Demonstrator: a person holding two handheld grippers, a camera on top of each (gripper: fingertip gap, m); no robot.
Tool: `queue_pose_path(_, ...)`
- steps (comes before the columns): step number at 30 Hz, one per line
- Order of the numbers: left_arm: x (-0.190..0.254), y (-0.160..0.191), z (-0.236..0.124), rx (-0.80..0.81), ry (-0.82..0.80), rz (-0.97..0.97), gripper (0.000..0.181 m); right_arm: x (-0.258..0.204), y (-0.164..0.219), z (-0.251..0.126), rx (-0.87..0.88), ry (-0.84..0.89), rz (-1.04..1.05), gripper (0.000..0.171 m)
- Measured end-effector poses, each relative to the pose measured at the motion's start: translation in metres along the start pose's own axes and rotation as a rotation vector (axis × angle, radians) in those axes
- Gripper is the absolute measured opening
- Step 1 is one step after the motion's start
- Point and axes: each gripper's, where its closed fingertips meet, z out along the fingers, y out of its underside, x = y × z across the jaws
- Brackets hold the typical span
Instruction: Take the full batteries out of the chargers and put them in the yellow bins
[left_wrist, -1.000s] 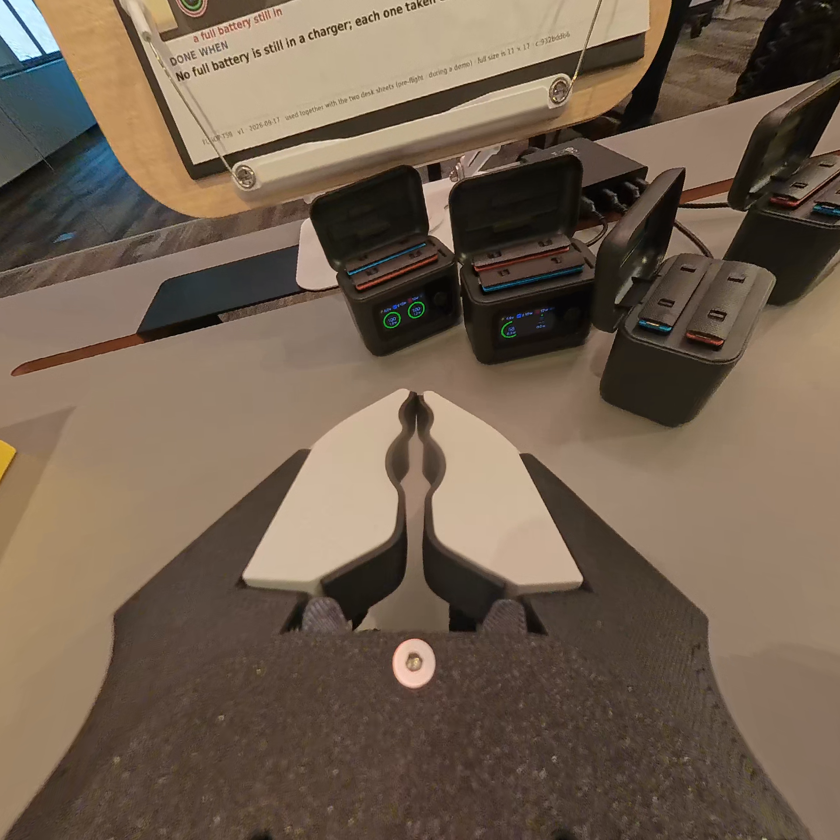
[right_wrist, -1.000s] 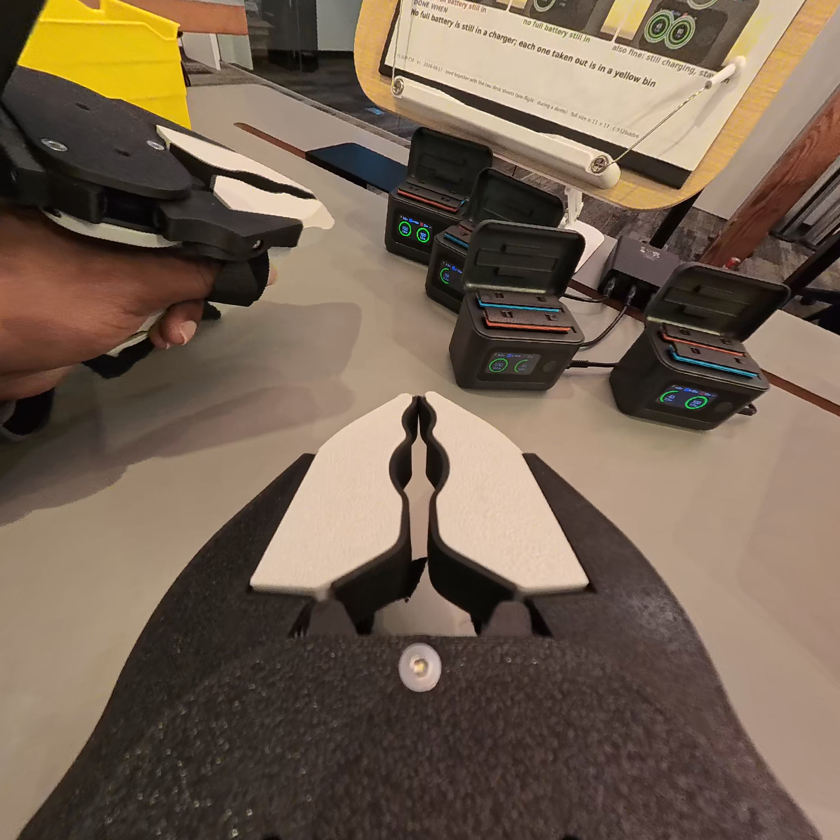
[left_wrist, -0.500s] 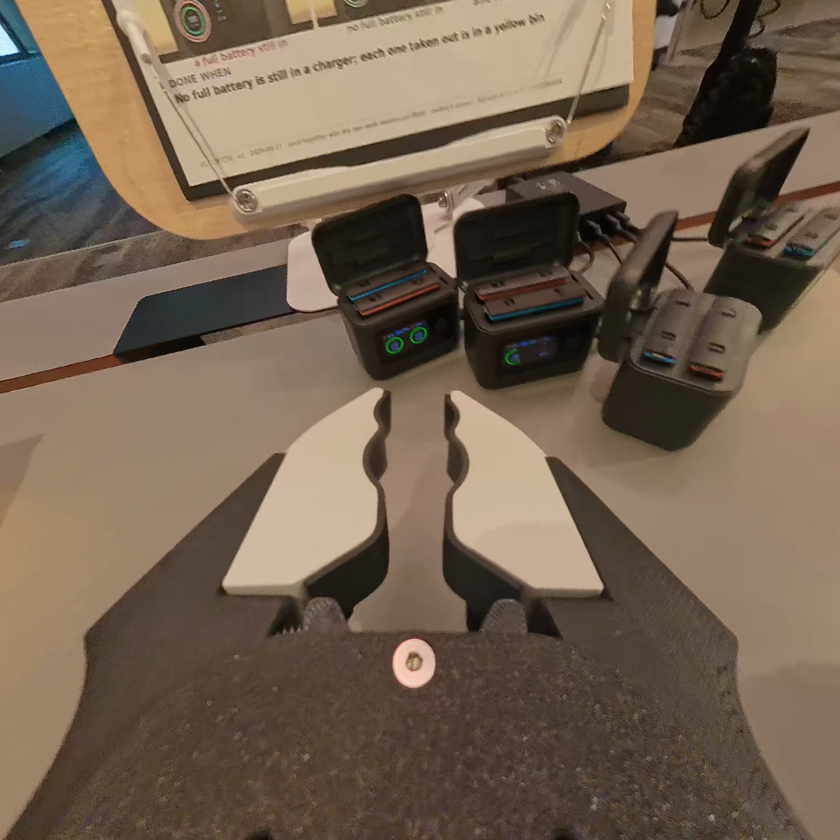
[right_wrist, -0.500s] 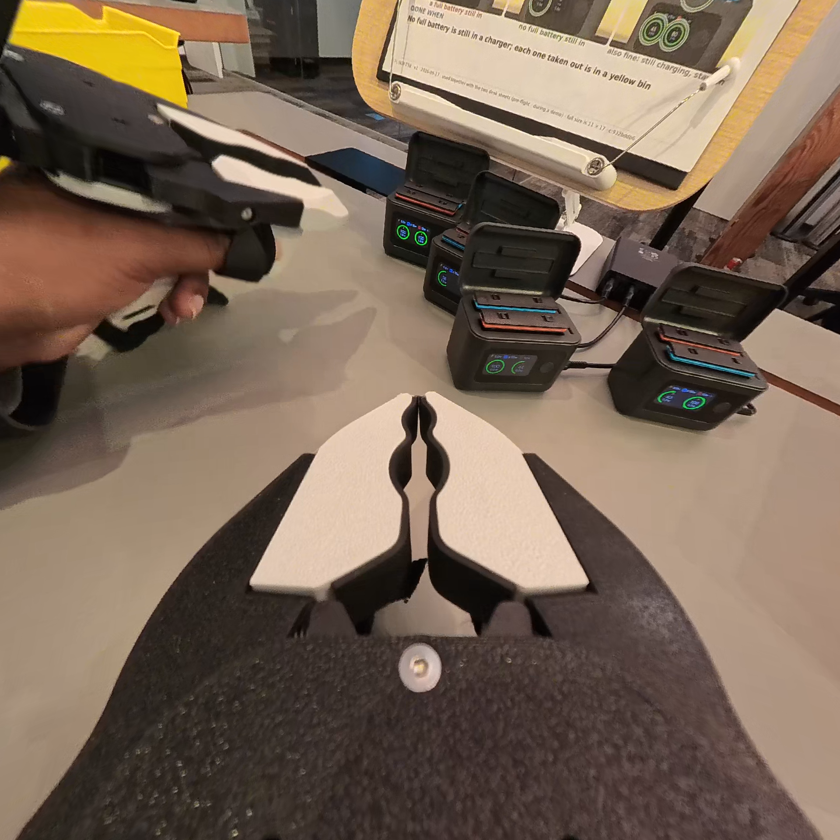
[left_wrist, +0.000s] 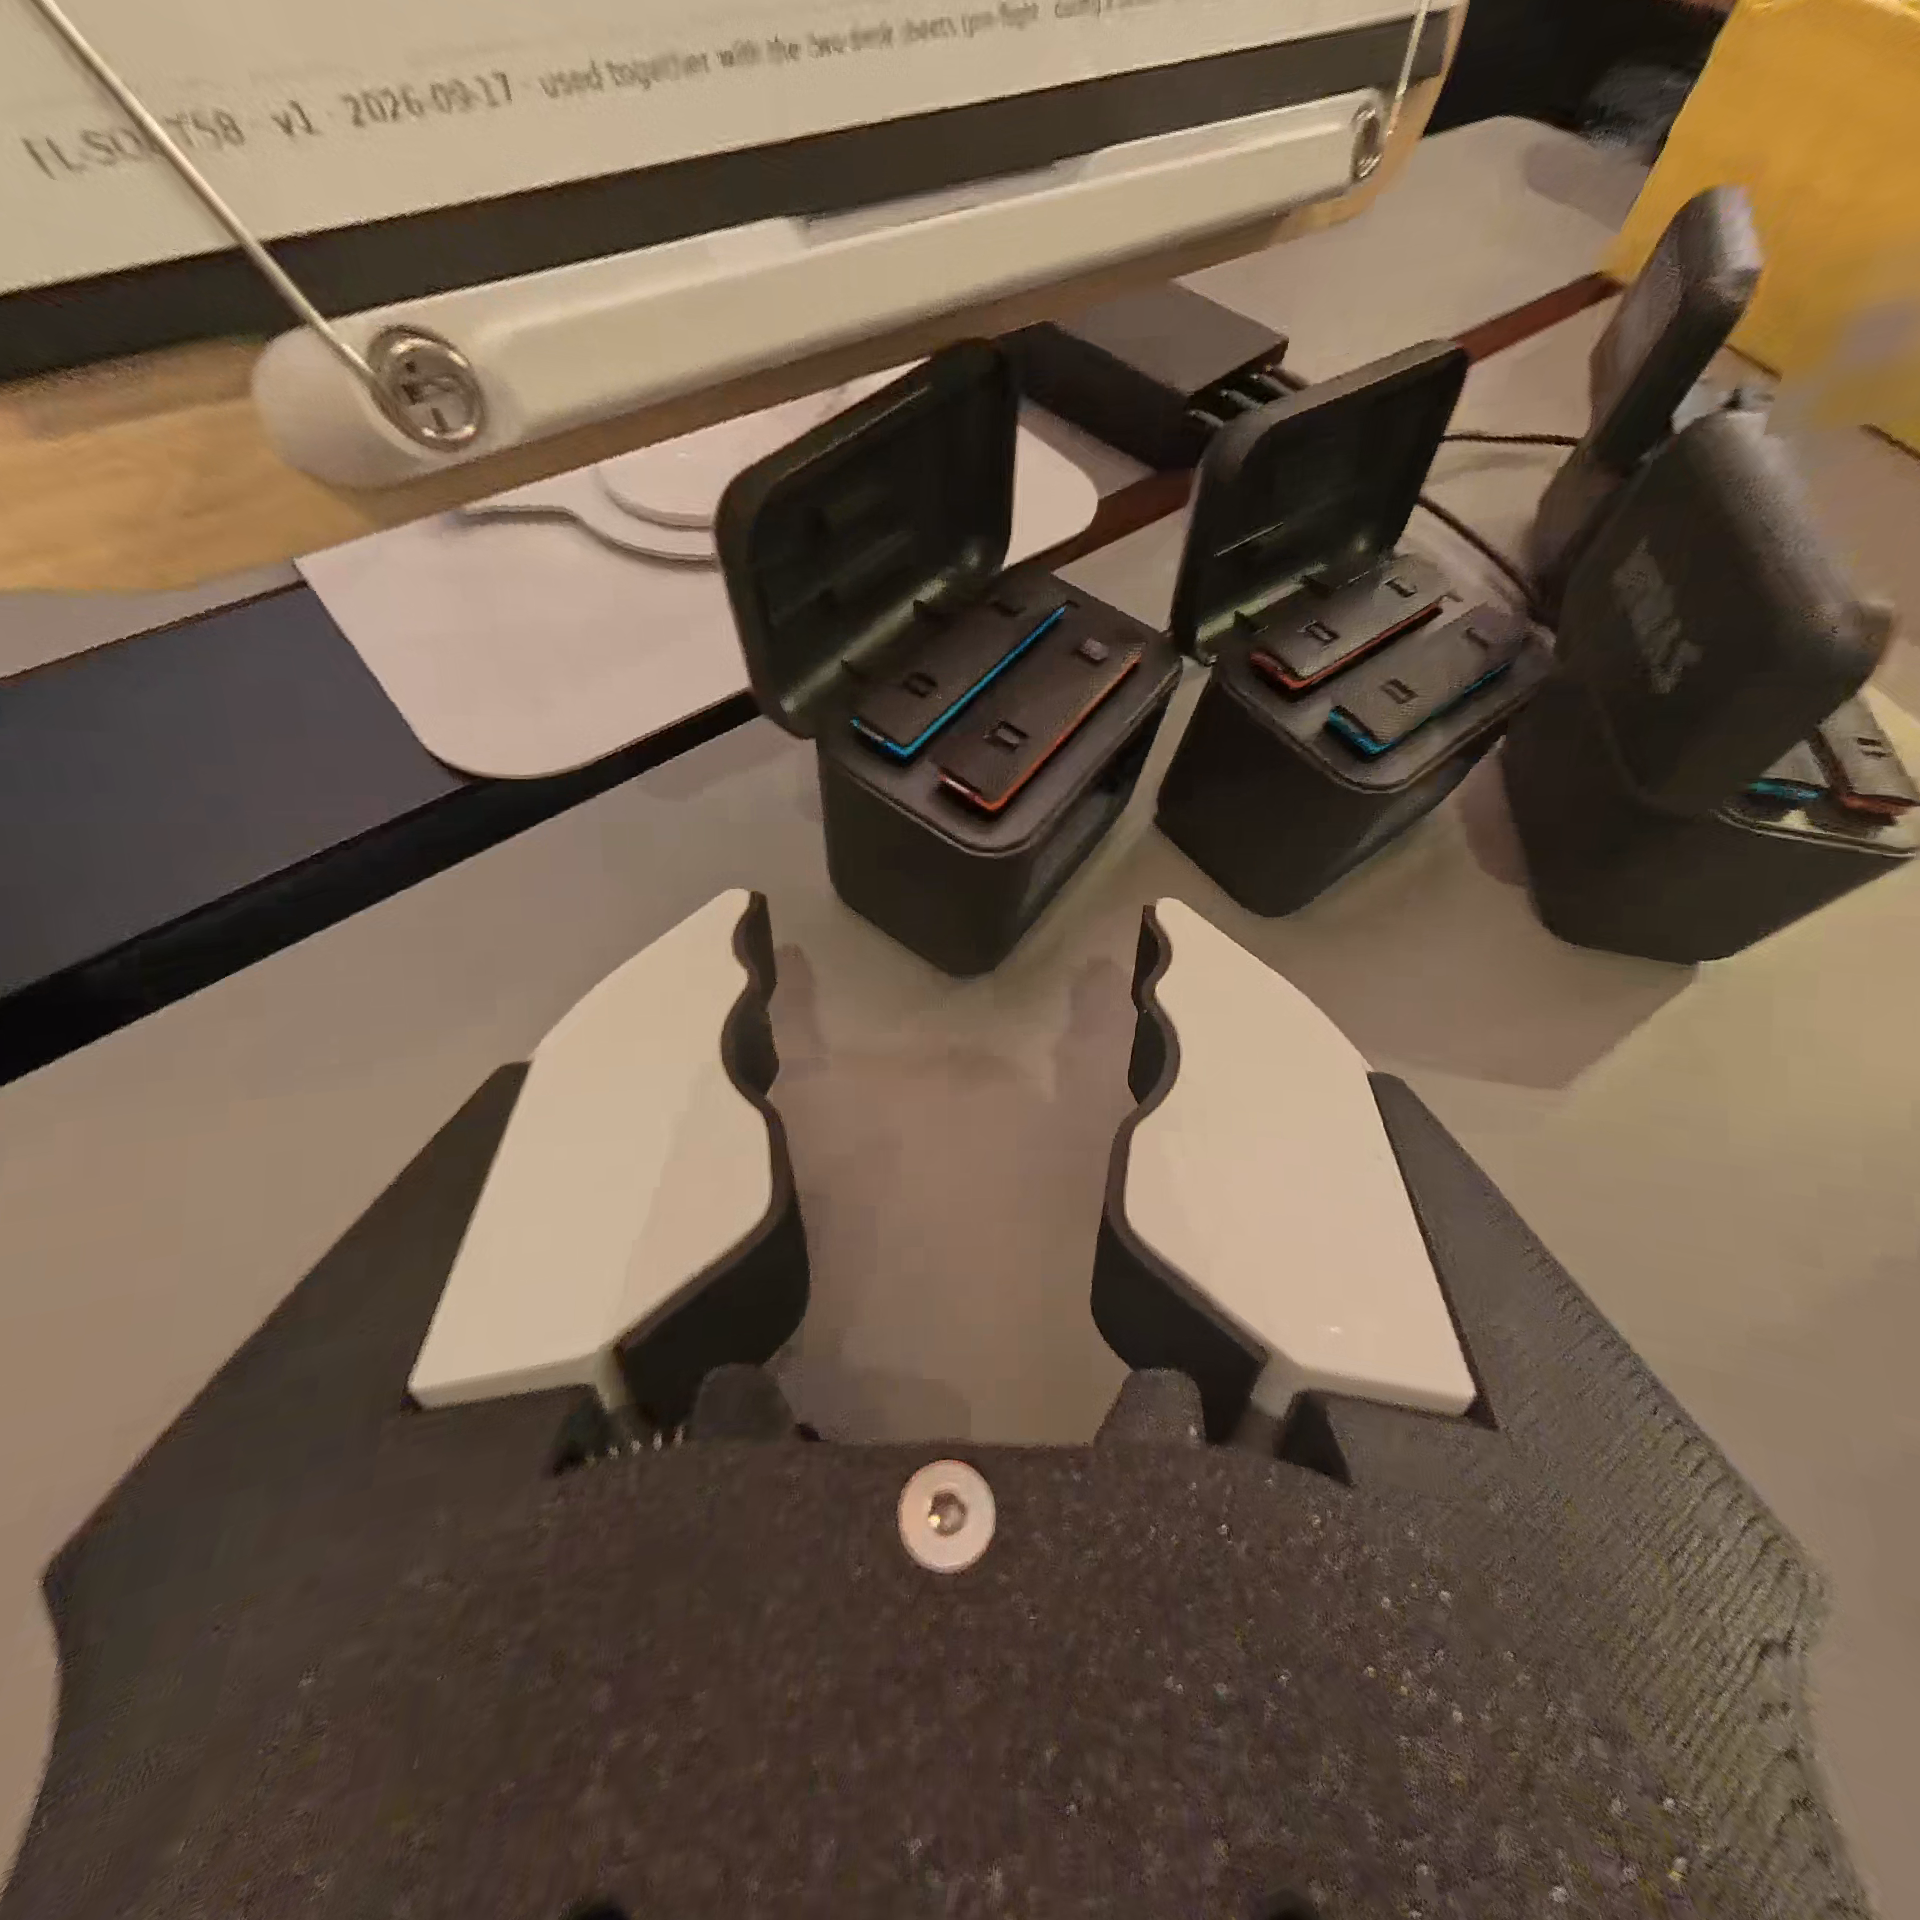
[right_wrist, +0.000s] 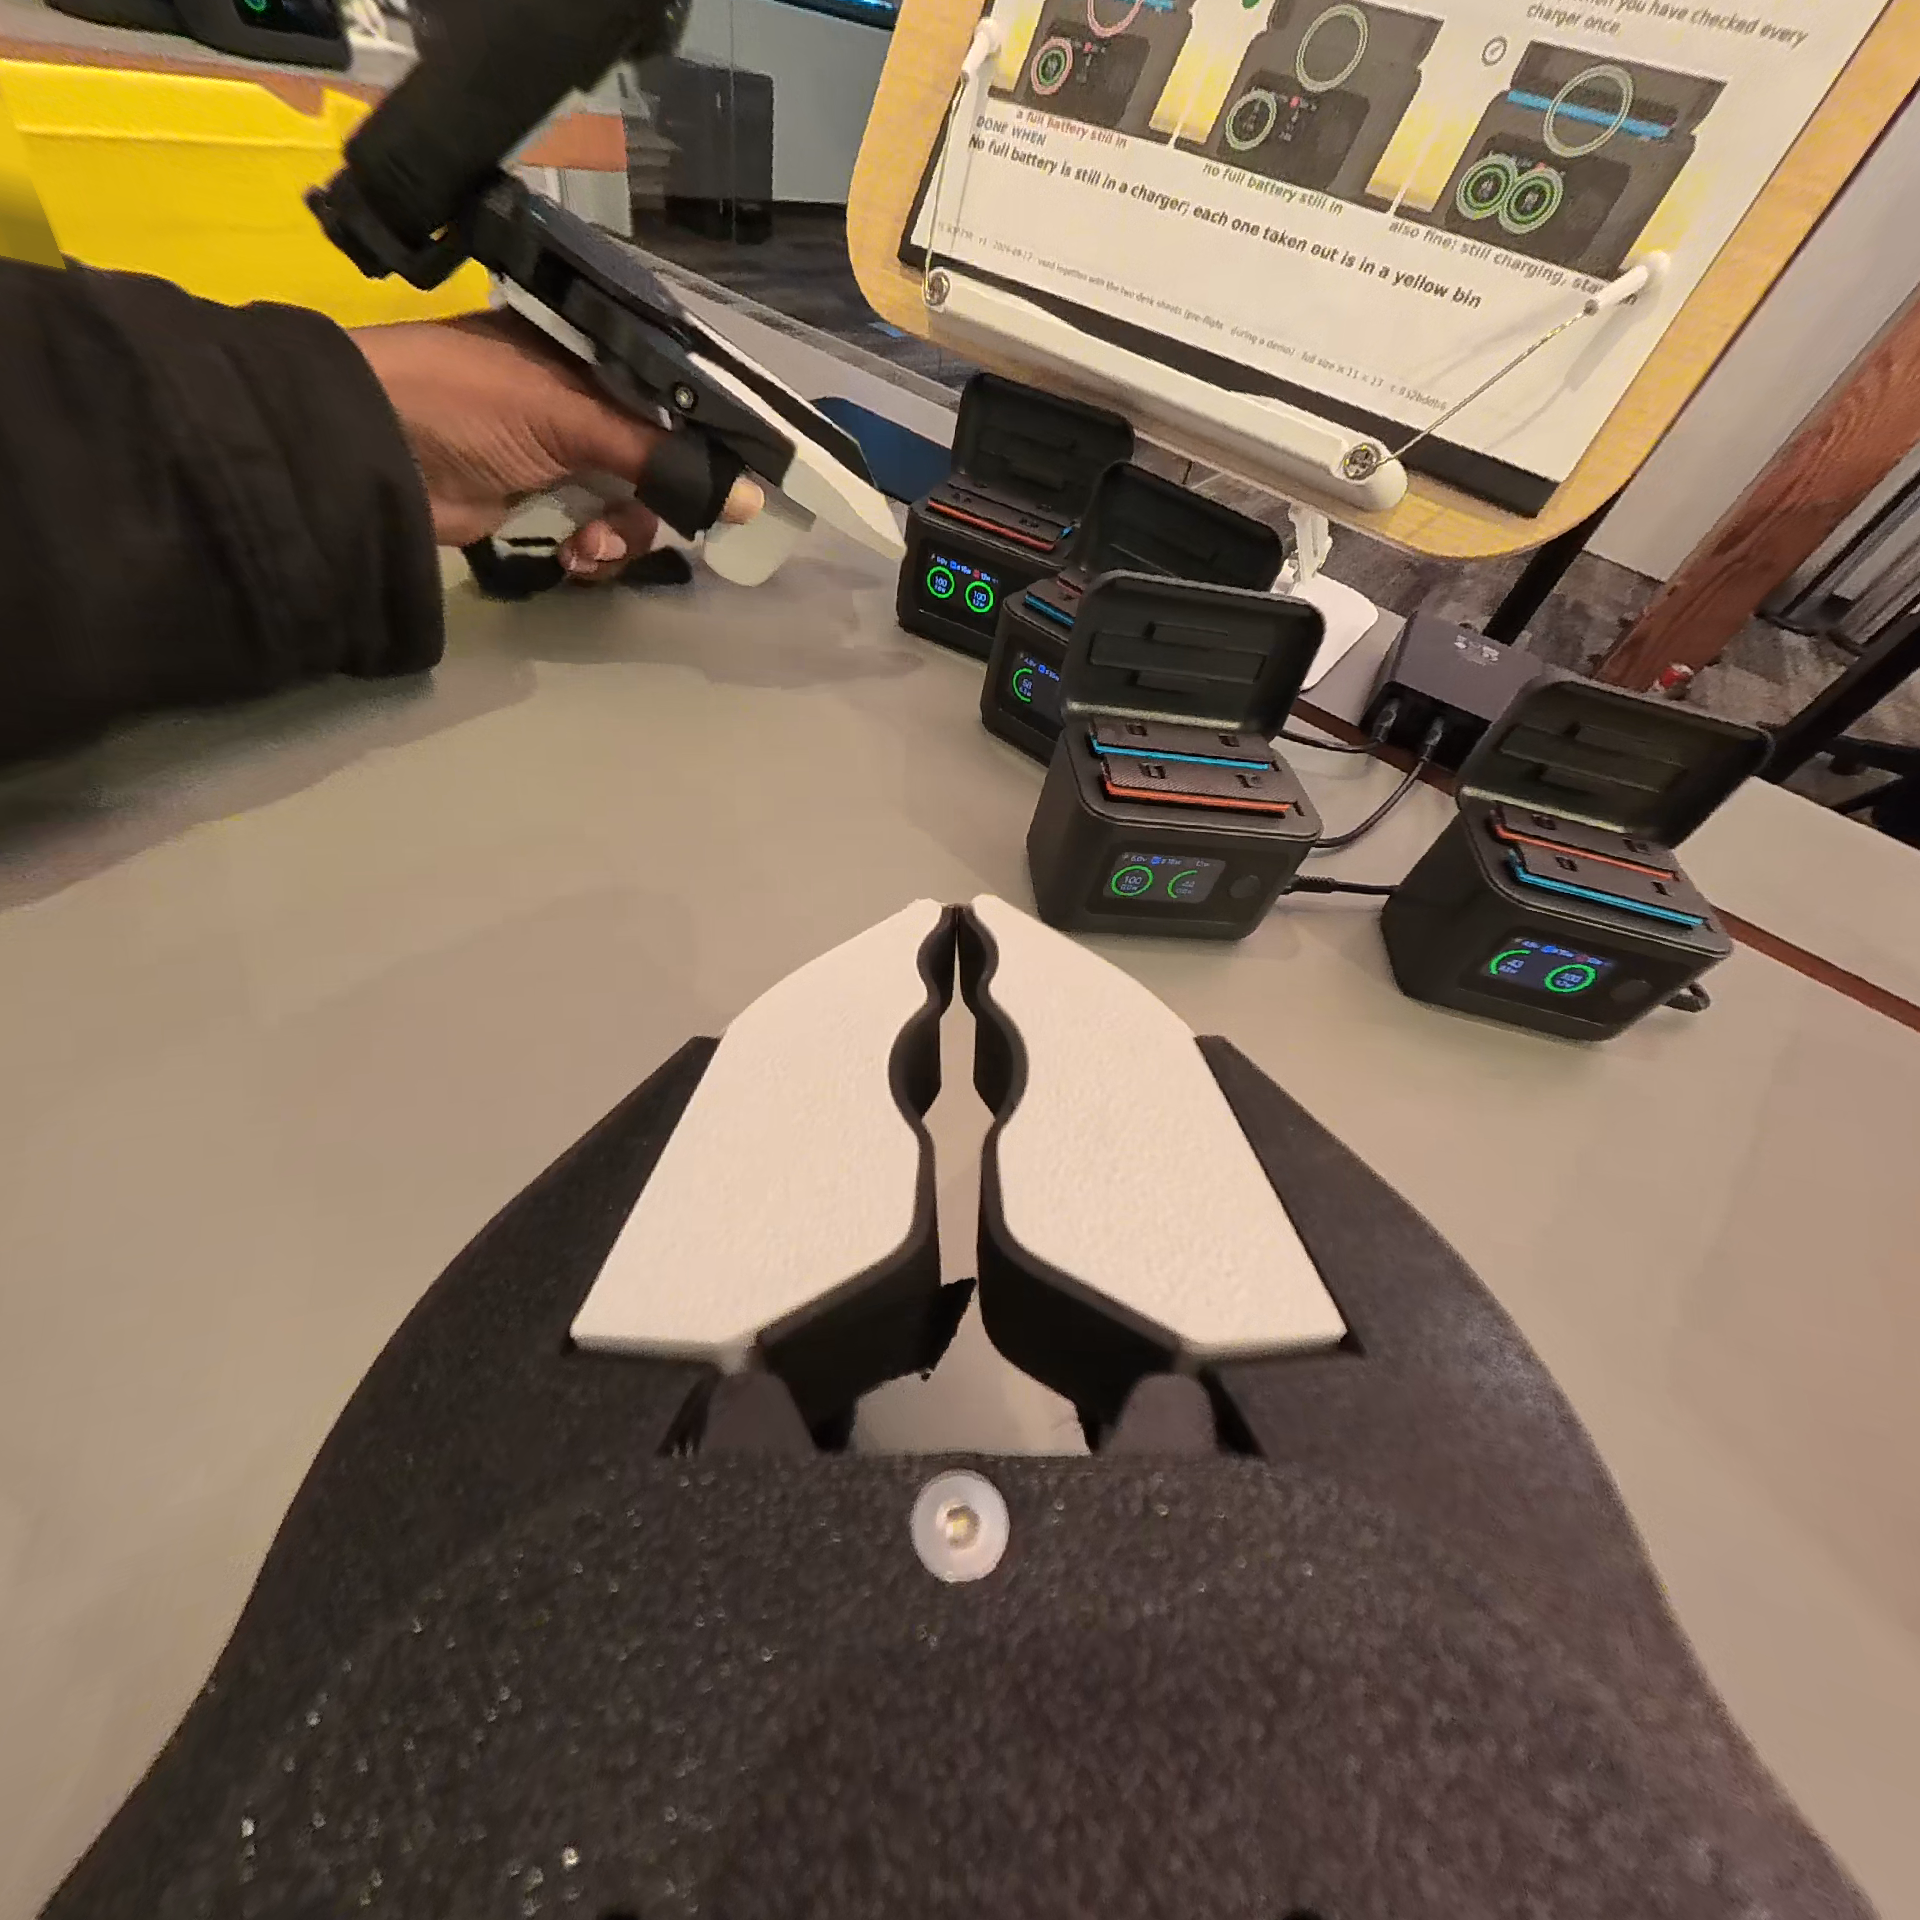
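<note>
The left claw (left_wrist: 951, 925) fills the lower frame of its own view: a broad, rough-grained black body with a silver hex screw (left_wrist: 945, 1515) at centre, and two pale grey fingers (left_wrist: 623, 1164) with wavy black inner edges. The right claw (right_wrist: 957, 920) at the bottom of its view is alike, its fingers whiter and grainy, with a pale round screw (right_wrist: 958, 1527). At the left of that view a black sleeve (right_wrist: 197, 499) covers the arm, and a black strap loops a finger of the hand (right_wrist: 520, 447).

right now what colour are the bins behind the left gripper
Yellow bin, clearest in the right wrist view.
</note>
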Motion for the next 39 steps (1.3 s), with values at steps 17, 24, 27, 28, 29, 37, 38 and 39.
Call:
queue_pose_path(17,0.004,0.004,0.049,-0.17,0.312,0.2,0.061,0.004,0.004,0.002,-0.016,-0.013,0.022,0.0)
queue_pose_path(24,0.012,0.013,0.033,-0.177,0.325,0.245,0.06,0.003,0.008,0.003,-0.037,-0.026,0.029,0.0)
queue_pose_path(27,0.017,0.021,0.02,-0.176,0.309,0.256,0.06,0.0,0.008,0.003,-0.035,-0.038,0.022,0.0)
queue_pose_path(28,0.018,0.024,0.015,-0.177,0.307,0.252,0.059,-0.001,0.008,0.003,-0.037,-0.04,0.019,0.0)
queue_pose_path(29,0.019,0.026,0.011,-0.175,0.297,0.25,0.059,-0.001,0.009,0.003,-0.041,-0.041,0.016,0.0)
queue_pose_path(37,0.04,0.04,-0.011,-0.179,0.209,0.205,0.057,0.0,0.011,0.004,-0.053,-0.038,0.014,0.001)
queue_pose_path(38,0.043,0.041,-0.013,-0.18,0.195,0.2,0.057,-0.001,0.011,0.004,-0.052,-0.04,0.011,0.001)
queue_pose_path(39,0.046,0.042,-0.013,-0.185,0.185,0.196,0.057,-0.001,0.011,0.003,-0.051,-0.041,0.007,0.002)
